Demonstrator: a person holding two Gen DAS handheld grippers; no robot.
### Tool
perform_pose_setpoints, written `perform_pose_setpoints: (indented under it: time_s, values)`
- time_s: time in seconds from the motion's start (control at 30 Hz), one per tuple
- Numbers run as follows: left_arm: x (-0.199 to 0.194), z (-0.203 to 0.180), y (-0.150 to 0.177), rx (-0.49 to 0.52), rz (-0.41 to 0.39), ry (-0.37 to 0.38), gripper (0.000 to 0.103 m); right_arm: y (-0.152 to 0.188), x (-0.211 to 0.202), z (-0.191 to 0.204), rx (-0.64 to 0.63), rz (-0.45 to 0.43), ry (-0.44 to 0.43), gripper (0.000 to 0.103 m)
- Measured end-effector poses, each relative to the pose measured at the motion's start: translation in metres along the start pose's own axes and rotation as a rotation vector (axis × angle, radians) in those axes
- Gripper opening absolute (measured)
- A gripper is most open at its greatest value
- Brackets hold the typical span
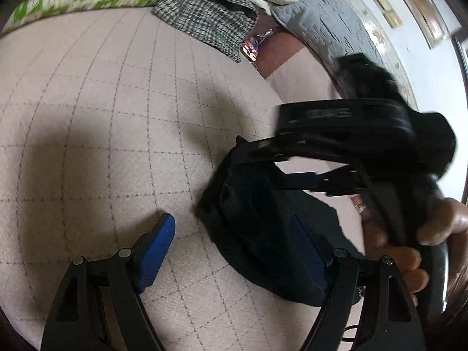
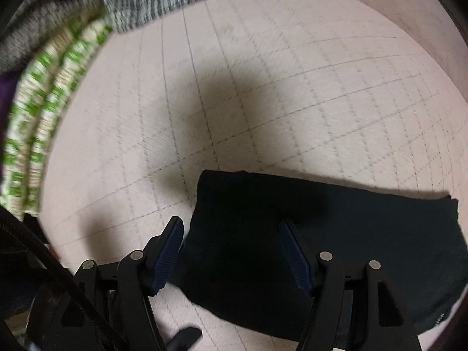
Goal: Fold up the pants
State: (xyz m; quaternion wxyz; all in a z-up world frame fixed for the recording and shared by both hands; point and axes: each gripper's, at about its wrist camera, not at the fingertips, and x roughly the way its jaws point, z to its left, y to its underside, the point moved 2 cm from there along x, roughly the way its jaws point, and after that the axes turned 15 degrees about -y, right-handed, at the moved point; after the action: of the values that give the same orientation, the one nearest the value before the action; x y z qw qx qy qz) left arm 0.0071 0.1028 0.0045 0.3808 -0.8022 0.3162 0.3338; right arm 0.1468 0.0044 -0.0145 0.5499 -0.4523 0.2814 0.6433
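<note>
Your left gripper [image 1: 237, 251] stands wide, nothing pinched between its blue pads [image 1: 158, 251]. The folded pants [image 1: 263, 234], a dark bundle, lie on the pale checked bedcover [image 1: 102, 131] just ahead and to the right of that gripper, the right-hand finger hanging over the bundle's edge and the left-hand one over bare cover. Your right gripper [image 2: 231, 256] points steeply down, jaws spread and holding nothing: its left finger hangs beside the near-left edge of the pants [image 2: 321, 234], its right finger above the cloth. From the left wrist view, your right hand [image 1: 409, 248] grips the tool's handle just right of the bundle. A houndstooth garment [image 1: 204, 14] lies well ahead.
</note>
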Motion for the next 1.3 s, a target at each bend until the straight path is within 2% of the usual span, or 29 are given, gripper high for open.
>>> perform_pose_setpoints:
  time_s: [0.07,0.17,0.23,0.4,0.47,0.53,0.57,0.6,0.63,0.7,0.8,0.83,0.87,0.9,0.93,0.97,1.0,1.3]
  values:
    - [0.000,0.004,0.000,-0.024,0.002,0.012,0.080,-0.005,0.017,0.006,0.007,0.053,0.069,0.073]
    - [-0.001,0.011,0.000,-0.079,-0.003,0.017,0.078,-0.011,0.039,0.018,-0.008,0.134,0.155,0.082]
    - [-0.002,0.014,0.000,-0.104,-0.002,0.032,0.078,-0.015,0.047,0.024,-0.018,0.164,0.169,0.090]
    - [-0.006,0.005,0.004,-0.058,-0.017,-0.009,0.079,-0.021,0.059,0.031,-0.059,0.210,0.178,0.090]
    - [-0.005,0.003,0.007,-0.054,-0.025,-0.016,0.080,-0.016,0.058,0.037,-0.114,0.196,0.210,0.081]
    - [-0.005,0.003,0.010,-0.053,-0.032,-0.017,0.081,-0.010,0.056,0.045,-0.180,0.188,0.252,0.058]
    - [-0.005,0.001,0.012,-0.053,-0.040,-0.015,0.084,-0.007,0.054,0.048,-0.199,0.185,0.272,0.051]
    - [-0.005,0.001,0.013,-0.049,-0.047,-0.019,0.086,-0.005,0.053,0.050,-0.211,0.183,0.295,0.034]
    - [-0.004,-0.002,0.016,-0.038,-0.061,-0.029,0.087,-0.004,0.051,0.049,-0.220,0.178,0.325,0.023]
    - [-0.001,-0.010,0.020,-0.013,-0.088,-0.049,0.093,0.000,0.046,0.046,-0.223,0.167,0.327,0.020]
    - [0.005,-0.021,0.024,0.022,-0.111,-0.083,0.093,0.008,0.036,0.039,-0.221,0.133,0.289,0.019]
    - [0.007,-0.024,0.025,0.041,-0.100,-0.065,0.093,0.010,0.033,0.039,-0.217,0.121,0.273,0.019]
    - [0.009,-0.026,0.025,0.050,-0.082,-0.029,0.075,0.013,0.027,0.033,-0.213,0.114,0.261,0.019]
    - [0.014,-0.028,0.025,0.053,-0.043,0.021,0.037,0.016,0.019,0.028,-0.210,0.107,0.247,0.019]
    - [0.028,-0.028,0.028,0.047,0.053,0.065,0.024,0.018,0.015,0.026,-0.207,0.102,0.231,0.019]
    - [0.036,-0.025,0.030,0.026,0.090,0.068,0.018,0.018,0.010,0.024,-0.208,0.097,0.223,0.019]
    - [0.037,-0.021,0.031,0.003,0.086,0.076,0.016,0.015,0.007,0.026,-0.205,0.094,0.212,0.019]
    - [0.025,-0.027,0.034,-0.004,0.105,0.153,0.014,0.053,-0.051,0.001,-0.185,0.008,0.131,0.018]
